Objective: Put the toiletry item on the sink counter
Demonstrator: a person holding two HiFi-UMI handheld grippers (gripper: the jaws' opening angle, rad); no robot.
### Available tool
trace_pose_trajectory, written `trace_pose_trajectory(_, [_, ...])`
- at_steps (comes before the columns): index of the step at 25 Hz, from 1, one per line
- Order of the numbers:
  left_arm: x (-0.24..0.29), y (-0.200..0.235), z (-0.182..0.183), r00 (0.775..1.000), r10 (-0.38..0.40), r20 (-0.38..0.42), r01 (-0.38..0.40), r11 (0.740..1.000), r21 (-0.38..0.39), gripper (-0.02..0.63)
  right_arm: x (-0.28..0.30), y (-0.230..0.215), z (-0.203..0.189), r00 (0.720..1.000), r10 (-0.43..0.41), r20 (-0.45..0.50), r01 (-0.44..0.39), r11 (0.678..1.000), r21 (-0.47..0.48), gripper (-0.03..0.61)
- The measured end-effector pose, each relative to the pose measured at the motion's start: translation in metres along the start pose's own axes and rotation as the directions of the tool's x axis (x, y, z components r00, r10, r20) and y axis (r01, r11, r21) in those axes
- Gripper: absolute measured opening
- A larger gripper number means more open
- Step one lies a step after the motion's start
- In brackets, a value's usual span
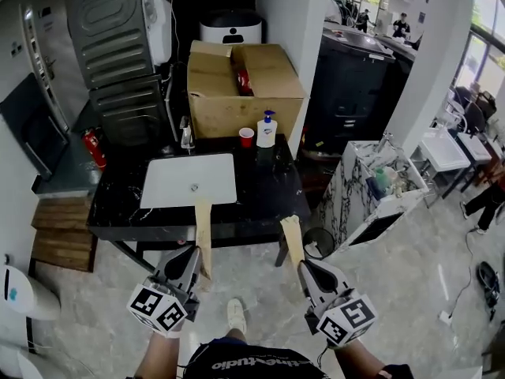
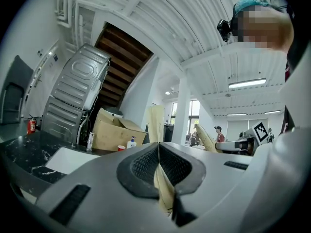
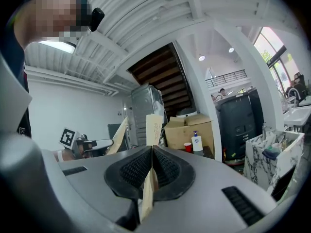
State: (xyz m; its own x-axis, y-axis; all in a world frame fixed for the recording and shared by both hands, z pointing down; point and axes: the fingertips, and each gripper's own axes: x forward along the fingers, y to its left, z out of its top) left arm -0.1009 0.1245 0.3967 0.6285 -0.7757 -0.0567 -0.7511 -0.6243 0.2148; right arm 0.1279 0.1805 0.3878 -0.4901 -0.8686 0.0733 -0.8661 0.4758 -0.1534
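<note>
Head view: L gripper (image 1: 195, 253) lower left and R gripper (image 1: 303, 264) lower right, each clenched on a tan strip (image 1: 203, 226). Pump bottle (image 1: 267, 129) stood upper centre at the back of the black counter (image 1: 268, 188), beside a red cup (image 1: 247, 136).

L gripper view: jaws clamped on the strip; bottle centre-left.

R gripper view: same grip; bottle centre-right.

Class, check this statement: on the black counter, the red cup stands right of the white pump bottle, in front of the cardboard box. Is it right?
No. In the head view the red cup stands left of the white pump bottle, not right of it. It is on the black counter, in front of the cardboard box, as stated.
</note>
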Motion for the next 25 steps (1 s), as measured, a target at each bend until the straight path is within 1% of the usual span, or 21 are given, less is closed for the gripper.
trace_pose_trajectory(4, [0.042,0.040,0.006,1.000,-0.012,0.009,0.012,1.000,-0.017,0.017,0.055,-0.023,0.017,1.000,-0.018,-0.004,0.018,1.000,-0.021,0.041])
trace_pose_trajectory(8, [0.079,0.086,0.013,1.000,-0.020,0.008,0.021,0.999,-0.040,0.017,0.116,-0.034,0.034,1.000,-0.013,-0.003,0.013,0.999,-0.039,0.041])
trace_pose_trajectory(12, [0.111,0.122,0.023,0.999,-0.038,0.016,0.039,0.998,-0.053,0.017,0.164,-0.043,0.046,1.000,-0.026,0.002,0.026,0.999,-0.043,0.041])
trace_pose_trajectory(17, [0.144,0.151,0.026,0.998,-0.054,0.016,0.055,0.997,-0.062,0.017,0.200,-0.059,0.055,0.998,-0.054,0.013,0.055,0.998,-0.044,0.041])
trace_pose_trajectory(22, [0.174,0.166,0.019,0.997,-0.071,0.000,0.071,0.994,-0.083,0.017,0.224,-0.081,0.056,0.997,-0.075,-0.008,0.075,0.996,-0.039,0.041])
trace_pose_trajectory(25, [0.195,0.174,0.015,0.998,-0.062,-0.009,0.061,0.993,-0.100,0.017,0.239,-0.096,0.057,0.997,-0.073,-0.018,0.072,0.997,-0.034,0.041])
